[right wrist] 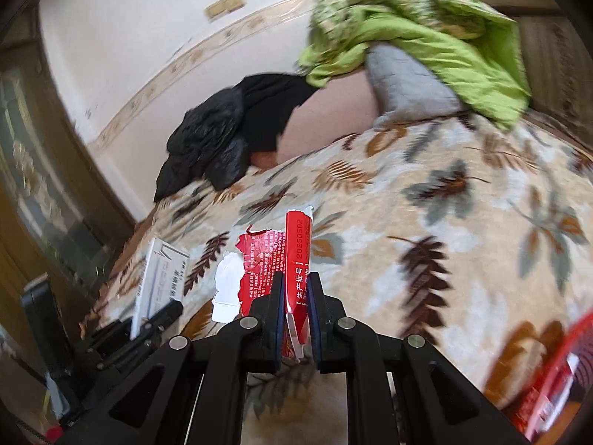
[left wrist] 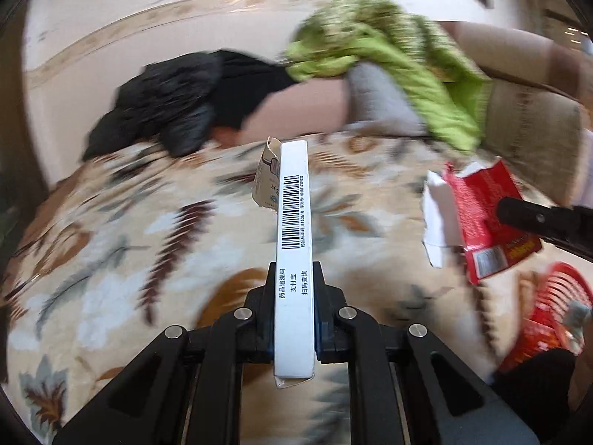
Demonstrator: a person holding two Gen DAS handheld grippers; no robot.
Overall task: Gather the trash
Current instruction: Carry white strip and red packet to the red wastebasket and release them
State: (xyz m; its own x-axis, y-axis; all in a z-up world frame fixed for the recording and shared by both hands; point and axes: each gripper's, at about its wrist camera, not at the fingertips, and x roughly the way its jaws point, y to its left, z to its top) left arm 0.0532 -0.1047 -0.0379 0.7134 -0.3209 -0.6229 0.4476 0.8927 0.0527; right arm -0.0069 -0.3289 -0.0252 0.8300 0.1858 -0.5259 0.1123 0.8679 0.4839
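Observation:
My left gripper (left wrist: 294,278) is shut on a flattened white medicine box (left wrist: 294,222) with a barcode, held edge-up above a leaf-patterned bedspread (left wrist: 148,230). The box also shows in the right wrist view (right wrist: 159,282) at the lower left. My right gripper (right wrist: 296,289) is shut on a torn red carton (right wrist: 292,259) with a white inner flap. In the left wrist view the red carton (left wrist: 478,215) hangs at the right, held by the right gripper's black fingers (left wrist: 526,217). A red slatted basket (left wrist: 552,307) sits at the lower right, holding red trash.
A black garment (left wrist: 178,107) lies at the bed's far edge. A green quilt (left wrist: 407,70) and a grey pillow (left wrist: 381,100) lie at the back right. The red basket rim (right wrist: 556,363) shows at the right wrist view's lower right. A dark wooden cabinet (right wrist: 40,170) stands at the left.

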